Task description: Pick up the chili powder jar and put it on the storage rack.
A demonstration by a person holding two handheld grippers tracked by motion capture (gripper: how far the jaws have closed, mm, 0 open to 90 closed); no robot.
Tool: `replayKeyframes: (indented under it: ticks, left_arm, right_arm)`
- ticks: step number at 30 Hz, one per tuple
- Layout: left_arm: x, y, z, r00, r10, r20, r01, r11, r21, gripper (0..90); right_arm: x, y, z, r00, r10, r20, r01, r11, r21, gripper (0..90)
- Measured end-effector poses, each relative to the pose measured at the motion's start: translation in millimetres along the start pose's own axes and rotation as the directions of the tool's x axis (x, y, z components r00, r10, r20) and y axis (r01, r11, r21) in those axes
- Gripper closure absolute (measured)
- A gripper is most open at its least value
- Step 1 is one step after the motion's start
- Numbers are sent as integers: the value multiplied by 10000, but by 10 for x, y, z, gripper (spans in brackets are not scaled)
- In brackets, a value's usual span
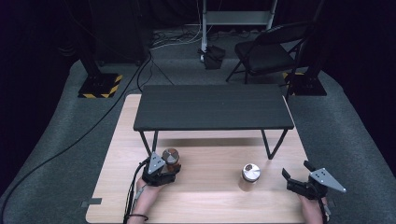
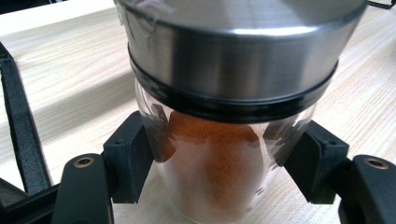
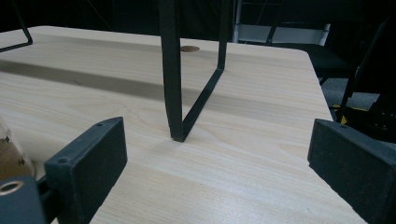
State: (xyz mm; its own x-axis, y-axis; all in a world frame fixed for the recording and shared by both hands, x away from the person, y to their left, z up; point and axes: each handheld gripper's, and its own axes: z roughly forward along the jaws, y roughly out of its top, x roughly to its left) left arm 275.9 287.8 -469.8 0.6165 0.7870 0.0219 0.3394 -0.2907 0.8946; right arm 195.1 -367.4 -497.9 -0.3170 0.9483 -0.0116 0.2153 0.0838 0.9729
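Down at the near left of the light wooden table, the left gripper is clamped on a glass spice jar of orange powder with a steel lid, jaws pressing both sides. Toward the middle stands a second steel-lidded jar, alone. Behind them sits a small black bench on thin legs. At the right, the right gripper hangs wide open, holding nothing.

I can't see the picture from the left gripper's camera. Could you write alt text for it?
A glass jar of orange-red powder, capped by a shiny metal lid, stands close up between the left gripper's two black jaws, which press its sides. It rests on a pale wooden table.
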Motion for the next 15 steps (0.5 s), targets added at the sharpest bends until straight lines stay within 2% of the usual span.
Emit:
replayKeyframes:
  ticks: [15]
  left_arm:
    - [-15,-6,-12,10000,-57,72,58,9999,-112,312]
  right_arm:
    - [-4,1,-1,10000,53,-12,-53,10000,4,38]
